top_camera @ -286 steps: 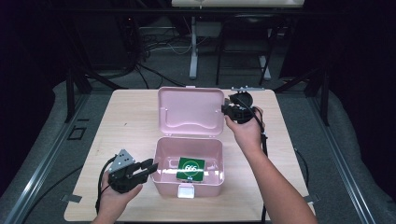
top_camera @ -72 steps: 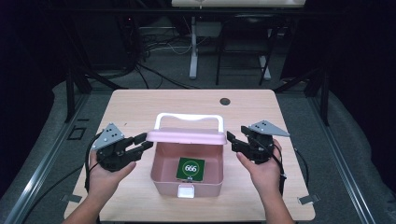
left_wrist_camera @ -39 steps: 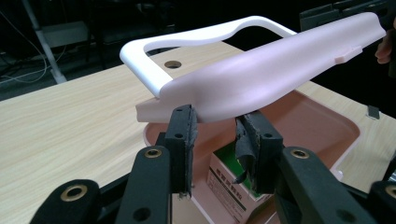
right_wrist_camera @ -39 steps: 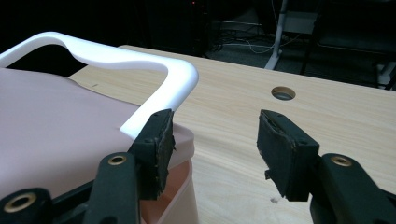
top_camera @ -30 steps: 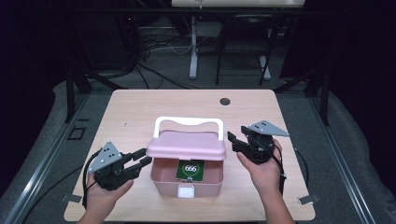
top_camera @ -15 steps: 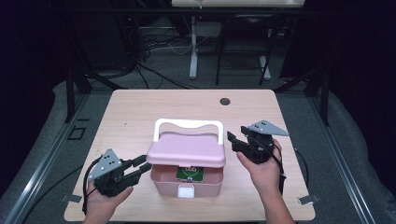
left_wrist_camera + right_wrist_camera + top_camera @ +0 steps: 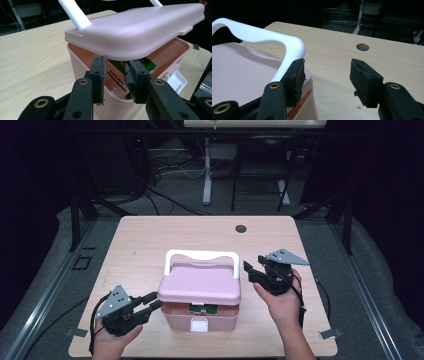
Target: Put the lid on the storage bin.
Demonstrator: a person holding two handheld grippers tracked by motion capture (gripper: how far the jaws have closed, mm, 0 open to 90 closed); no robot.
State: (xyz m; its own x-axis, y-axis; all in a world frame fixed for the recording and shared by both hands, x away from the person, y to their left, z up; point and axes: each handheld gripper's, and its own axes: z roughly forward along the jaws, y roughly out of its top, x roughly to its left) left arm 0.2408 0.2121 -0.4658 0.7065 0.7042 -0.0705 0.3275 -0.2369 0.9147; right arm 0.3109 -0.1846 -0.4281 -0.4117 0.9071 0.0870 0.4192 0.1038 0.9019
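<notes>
High view: pink box (image 7: 199, 307) sat lower centre of the tabletop (image 7: 150, 240), lid (image 7: 200, 287) nearly down.

Left claw (image 7: 115, 82) view: jaws apart, empty, under the lid's edge; green carton (image 7: 117, 77) inside.

Right claw (image 7: 325, 81) view: spread, empty, beside the white handle (image 7: 262, 37).

Closing step, seemingly; next, press the lid shut.

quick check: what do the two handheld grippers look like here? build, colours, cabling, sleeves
Both the left gripper and right gripper are black, with two linkage jaws showing brass-coloured pivot rivets and worn, frayed dark pads. Each carries a grey three-cornered plate on top and trails a black cable. Forearms are bare; no sleeves visible.
</notes>
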